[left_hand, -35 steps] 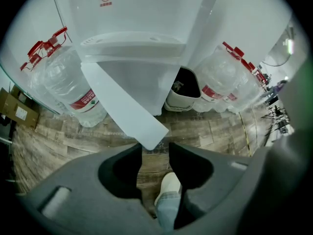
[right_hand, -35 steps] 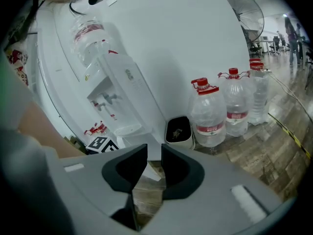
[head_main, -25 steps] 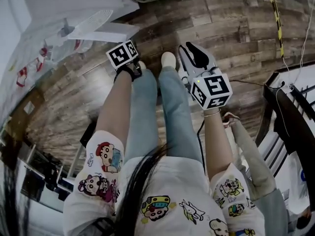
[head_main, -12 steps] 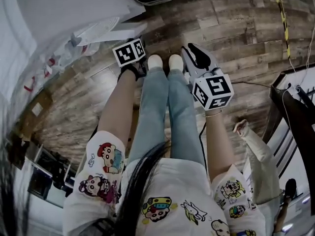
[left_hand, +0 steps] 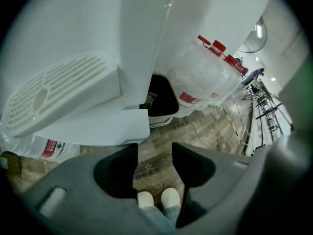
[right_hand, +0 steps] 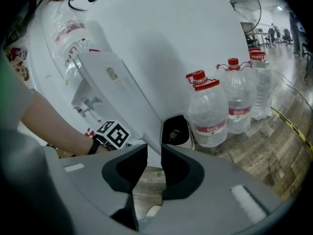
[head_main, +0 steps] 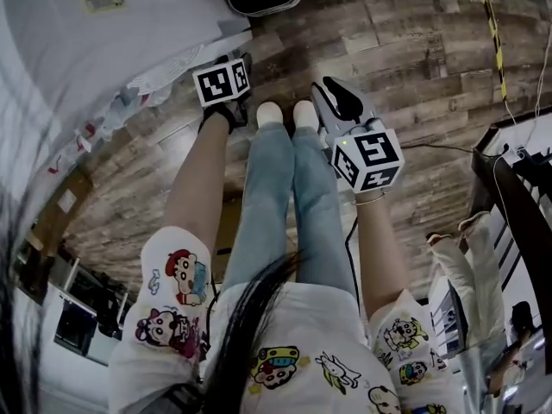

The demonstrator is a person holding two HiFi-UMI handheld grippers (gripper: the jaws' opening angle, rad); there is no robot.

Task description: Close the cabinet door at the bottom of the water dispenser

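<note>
White cabinet door ajar on water dispenser, small label on it, left gripper jaws just widened, empty, right gripper released, empty

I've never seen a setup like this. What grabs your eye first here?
First, the chequered marker cubes on the left gripper and right gripper, held either side of the person's jeans and white shoes. The left gripper's empty jaws have just been opening beside the tall white water dispenser. Red-capped water bottles stand near it on the wooden floor.
</note>
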